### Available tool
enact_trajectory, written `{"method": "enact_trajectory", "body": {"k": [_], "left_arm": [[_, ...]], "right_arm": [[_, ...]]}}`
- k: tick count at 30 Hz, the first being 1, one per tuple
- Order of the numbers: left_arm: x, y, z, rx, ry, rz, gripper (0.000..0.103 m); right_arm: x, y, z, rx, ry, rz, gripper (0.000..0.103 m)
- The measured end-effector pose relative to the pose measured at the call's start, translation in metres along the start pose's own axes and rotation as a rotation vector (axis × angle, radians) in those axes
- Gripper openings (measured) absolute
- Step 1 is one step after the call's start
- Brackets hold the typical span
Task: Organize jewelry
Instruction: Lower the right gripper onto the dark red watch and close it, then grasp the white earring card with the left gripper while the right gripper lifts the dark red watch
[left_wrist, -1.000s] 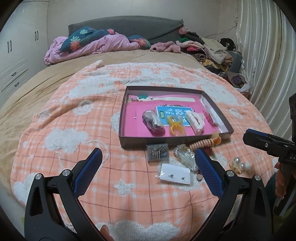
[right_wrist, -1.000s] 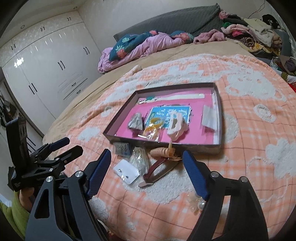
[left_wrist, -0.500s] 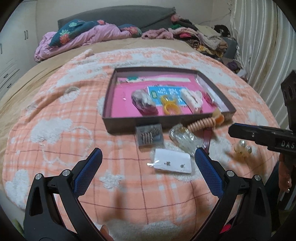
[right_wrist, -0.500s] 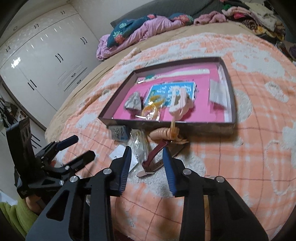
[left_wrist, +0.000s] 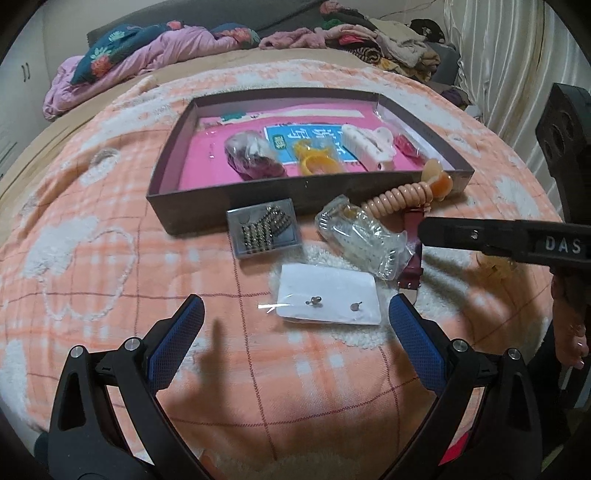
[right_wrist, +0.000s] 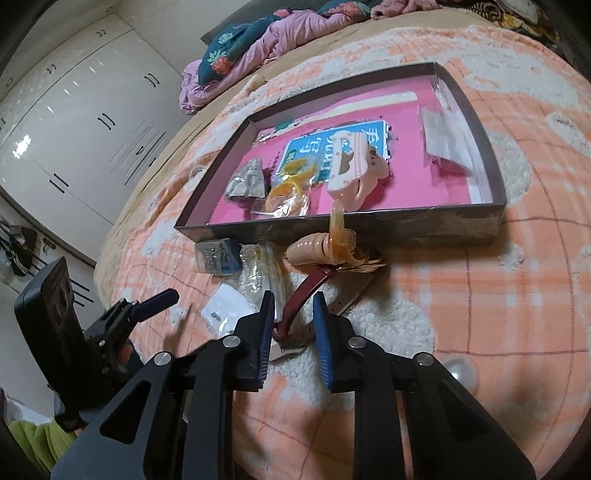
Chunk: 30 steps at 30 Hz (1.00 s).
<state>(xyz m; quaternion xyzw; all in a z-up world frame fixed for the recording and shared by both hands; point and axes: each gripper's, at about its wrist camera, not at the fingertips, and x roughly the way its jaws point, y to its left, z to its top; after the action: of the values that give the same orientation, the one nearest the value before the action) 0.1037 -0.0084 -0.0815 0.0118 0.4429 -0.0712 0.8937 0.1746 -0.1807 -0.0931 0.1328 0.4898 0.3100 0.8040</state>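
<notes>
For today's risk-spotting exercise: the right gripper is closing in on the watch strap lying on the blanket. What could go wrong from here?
1. The right gripper has its jaws narrowed around the dark red watch strap on the fluffy orange blanket; they might pinch pile too.
2. The crinkled clear plastic packet lies beside the strap and could get dragged.
3. The peach spiral hair tie touches the strap's far end and may be pulled along.
</notes>
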Motion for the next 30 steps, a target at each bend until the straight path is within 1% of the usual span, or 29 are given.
{"method": "enact_trajectory", "body": {"k": [4,6,10,13,14,15,16,17,19,20,22,23,26,30], "left_arm": [[0.004,-0.004,0.000,0.005,0.007,-0.009,0.093],[0.006,-0.005,0.000,0.012,0.008,-0.014,0.093],[0.013,-0.010,0.001,0.024,0.019,-0.015,0.093],[0.019,-0.014,0.001,0.043,0.022,0.000,0.093],[0.021,-0.015,0.001,0.048,0.026,0.001,0.092],[0.022,-0.016,0.001,0.053,0.028,0.002,0.085],[0.024,-0.017,0.000,0.062,0.026,0.007,0.081],[0.026,-0.019,0.000,0.071,0.027,0.010,0.074],[0.027,-0.021,-0.001,0.093,0.026,0.022,0.071],[0.027,-0.022,-0.001,0.102,0.022,0.027,0.066],[0.024,-0.022,-0.001,0.108,0.017,0.033,0.064],[0.023,-0.021,-0.001,0.107,0.015,0.032,0.061],[0.015,-0.016,-0.002,0.095,0.002,0.036,0.061],[-0.002,-0.008,0.000,0.063,-0.035,0.032,0.061]], "right_arm": [[0.010,-0.011,0.002,0.049,0.014,0.021,0.015],[0.012,-0.015,0.002,0.071,0.015,0.057,0.011],[0.007,-0.017,0.001,0.071,0.006,0.069,0.011],[0.000,-0.019,-0.001,0.074,-0.009,0.065,0.011],[-0.003,-0.019,-0.002,0.075,-0.015,0.062,0.010],[-0.006,-0.020,-0.002,0.076,-0.021,0.058,0.010],[-0.011,-0.020,-0.003,0.078,-0.030,0.055,0.010],[-0.014,-0.021,-0.003,0.081,-0.037,0.055,0.010],[-0.019,-0.023,-0.004,0.087,-0.048,0.054,0.009],[-0.023,-0.024,-0.004,0.091,-0.055,0.053,0.009],[-0.031,-0.028,-0.003,0.103,-0.071,0.050,0.009],[-0.033,-0.029,-0.003,0.108,-0.079,0.048,0.009],[-0.045,-0.033,-0.002,0.124,-0.106,0.042,0.009],[-0.062,-0.038,0.001,0.135,-0.157,0.026,0.009]]}}
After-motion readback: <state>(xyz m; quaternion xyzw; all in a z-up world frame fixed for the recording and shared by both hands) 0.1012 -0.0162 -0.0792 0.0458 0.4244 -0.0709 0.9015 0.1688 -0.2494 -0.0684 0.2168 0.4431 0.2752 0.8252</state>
